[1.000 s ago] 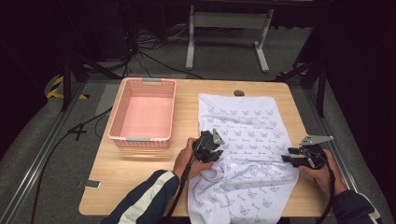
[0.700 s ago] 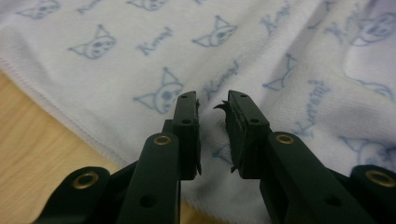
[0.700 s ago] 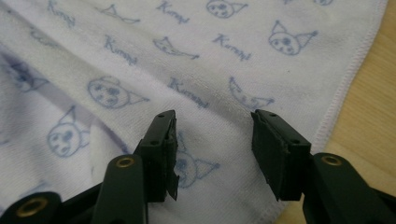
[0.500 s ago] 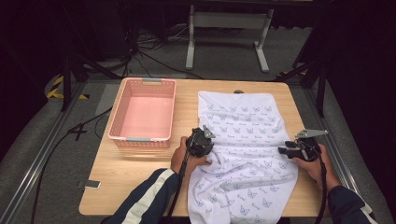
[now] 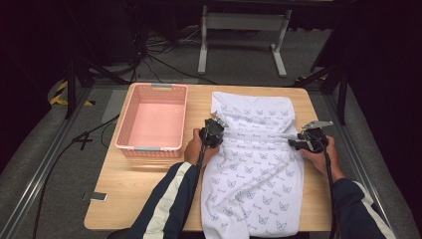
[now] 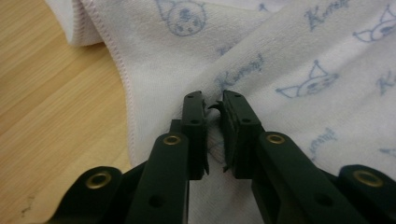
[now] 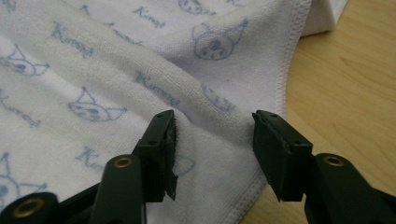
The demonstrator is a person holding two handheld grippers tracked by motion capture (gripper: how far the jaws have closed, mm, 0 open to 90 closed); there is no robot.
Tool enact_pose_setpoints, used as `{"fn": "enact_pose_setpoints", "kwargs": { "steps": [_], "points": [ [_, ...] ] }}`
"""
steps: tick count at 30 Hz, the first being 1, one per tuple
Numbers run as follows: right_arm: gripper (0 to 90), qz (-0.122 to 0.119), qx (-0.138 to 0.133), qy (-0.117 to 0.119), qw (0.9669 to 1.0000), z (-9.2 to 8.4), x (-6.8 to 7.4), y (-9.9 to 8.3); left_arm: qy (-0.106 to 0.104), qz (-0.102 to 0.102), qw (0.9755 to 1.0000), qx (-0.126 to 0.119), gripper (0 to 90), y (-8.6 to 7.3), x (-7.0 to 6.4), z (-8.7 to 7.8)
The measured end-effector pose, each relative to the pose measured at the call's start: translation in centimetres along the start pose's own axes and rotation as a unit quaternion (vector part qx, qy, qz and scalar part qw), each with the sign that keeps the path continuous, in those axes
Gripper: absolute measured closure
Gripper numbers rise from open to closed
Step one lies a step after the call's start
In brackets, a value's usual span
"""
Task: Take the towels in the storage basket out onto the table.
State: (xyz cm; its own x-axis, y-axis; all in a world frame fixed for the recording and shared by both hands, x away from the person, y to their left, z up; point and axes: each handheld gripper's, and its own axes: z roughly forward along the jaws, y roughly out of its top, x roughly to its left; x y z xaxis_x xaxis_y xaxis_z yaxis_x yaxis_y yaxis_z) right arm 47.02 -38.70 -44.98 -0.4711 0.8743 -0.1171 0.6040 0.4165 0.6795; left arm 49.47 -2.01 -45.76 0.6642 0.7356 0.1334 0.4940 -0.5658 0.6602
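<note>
1. A white towel (image 5: 256, 164) printed with small blue cat faces lies lengthwise on the wooden table (image 5: 144, 194). It runs from the table's 12 o'clock edge to the 6 o'clock edge, where its near end hangs over.
2. A raised crease crosses the towel from the 9 o'clock side to the 3 o'clock side, about halfway along its length.
3. The left gripper (image 5: 215, 133) sits at the towel's 9 o'clock hem, held in the person's left hand (image 5: 195, 149).
4. In the left gripper view the two black jaws stand close together with a narrow slit between them. They have just been opening a little, and towel cloth (image 6: 289, 60) lies under and ahead of them. Whether a thin fold is pinched in the slit cannot be told.
5. The right gripper (image 5: 298, 143) sits at the towel's 3 o'clock hem, in the right hand (image 5: 321, 154), pointing toward 9 o'clock.
6. In the right gripper view the jaws stand well apart and have just been opening. A ridge of towel (image 7: 154, 74) rises between them, and the pads do not press on it. The stitched hem runs just inside the right jaw, with bare wood beyond.
7. A pink plastic basket (image 5: 127, 137) stands at the towel's 9 o'clock, just beside the left hand.
</note>
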Motion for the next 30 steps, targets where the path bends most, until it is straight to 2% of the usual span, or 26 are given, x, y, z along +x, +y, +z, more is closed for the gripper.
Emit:
{"fn": "enact_pose_setpoints", "kwargs": {
  "steps": [1,2,4,5,6,8,9,11,13,14,15,16,18,20,21,23,24,25,26,27,30],
  "points": [
    [45.9,0.000,0.000,0.000,1.0000,0.0,0.0,0.0,-0.001,-0.001,1.0000,0.002,72.6,0.0,-0.1,-0.2],
    [44.0,0.007,0.001,0.012,0.9999,-0.7,0.1,-0.1,-0.020,0.007,0.9998,-0.004,68.0,-0.4,-0.5,-1.3],
    [44.2,0.005,-0.023,0.033,0.9992,-2.4,0.4,-0.5,-0.040,0.009,0.9990,-0.018,62.6,-0.9,-1.2,-2.9],
    [44.2,0.005,-0.023,0.033,0.9992,-2.4,0.4,-0.5,-0.040,0.009,0.9990,-0.018,61.5,-0.9,-1.2,-2.9],
    [43.6,0.002,-0.027,0.041,0.9988,-3.1,0.6,-0.7,-0.059,0.020,0.9976,-0.030,61.5,-1.6,-1.8,-4.5],
    [42.5,-0.012,-0.032,0.064,0.9974,-5.1,1.4,-1.5,-0.069,0.035,0.9961,-0.042,57.2,-2.7,-2.8,-6.4],
    [42.0,-0.027,-0.034,0.081,0.9958,-6.9,2.7,-2.7,-0.080,0.046,0.9946,-0.047,56.3,-3.6,-3.5,-7.6],
    [42.0,-0.031,-0.035,0.088,0.9950,-7.4,3.2,-3.3,-0.089,0.065,0.9928,-0.046,56.0,-5.4,-4.6,-9.2],
    [42.1,-0.029,-0.028,0.120,0.9920,-8.5,4.7,-5.2,-0.107,0.062,0.9917,-0.034,53.4,-7.0,-5.4,-10.1],
    [42.0,-0.027,-0.024,0.134,0.9903,-8.8,5.3,-6.0,-0.105,0.056,0.9926,-0.025,53.1,-7.7,-5.9,-10.3],
    [41.7,-0.029,-0.016,0.141,0.9895,-9.1,5.9,-6.6,-0.106,0.052,0.9928,-0.018,51.8,-8.6,-6.2,-10.5],
    [41.8,-0.030,-0.015,0.144,0.9890,-9.5,6.6,-7.3,-0.117,0.047,0.9919,-0.013,50.0,-9.1,-6.4,-10.7],
    [41.2,-0.036,-0.012,0.156,0.9870,-10.0,7.4,-8.0,-0.128,0.049,0.9905,-0.006,48.8,-10.2,-6.8,-11.0],
    [39.1,-0.058,0.001,0.143,0.9880,-10.2,8.2,-8.6,-0.128,0.055,0.9902,0.003,46.9,-11.0,-7.2,-11.1],
    [39.1,-0.061,0.003,0.146,0.9874,-10.2,8.4,-8.8,-0.128,0.056,0.9902,0.002,46.7,-11.4,-7.3,-10.9],
    [38.6,-0.066,0.018,0.139,0.9879,-10.0,8.5,-9.1,-0.125,0.046,0.9911,0.001,46.5,-11.5,-7.0,-10.9],
    [39.4,-0.076,0.019,0.130,0.9884,-9.8,8.5,-9.2,-0.105,0.048,0.9933,0.008,46.6,-11.4,-6.9,-11.1],
    [40.4,-0.079,0.020,0.127,0.9885,-9.8,8.4,-9.1,-0.088,0.060,0.9943,0.006,47.2,-11.3,-6.7,-11.0],
    [41.0,-0.084,0.021,0.119,0.9891,-9.8,8.4,-9.1,-0.083,0.061,0.9947,0.006,47.2,-11.3,-6.5,-11.0],
    [42.2,-0.082,0.024,0.116,0.9895,-9.8,8.2,-9.1,-0.081,0.049,0.9955,0.009,47.2,-11.4,-6.2,-11.0],
    [42.7,-0.064,0.027,0.096,0.9929,-9.8,7.3,-9.1,-0.068,0.045,0.9966,0.008,48.5,-11.3,-5.3,-10.7]
  ]
}}
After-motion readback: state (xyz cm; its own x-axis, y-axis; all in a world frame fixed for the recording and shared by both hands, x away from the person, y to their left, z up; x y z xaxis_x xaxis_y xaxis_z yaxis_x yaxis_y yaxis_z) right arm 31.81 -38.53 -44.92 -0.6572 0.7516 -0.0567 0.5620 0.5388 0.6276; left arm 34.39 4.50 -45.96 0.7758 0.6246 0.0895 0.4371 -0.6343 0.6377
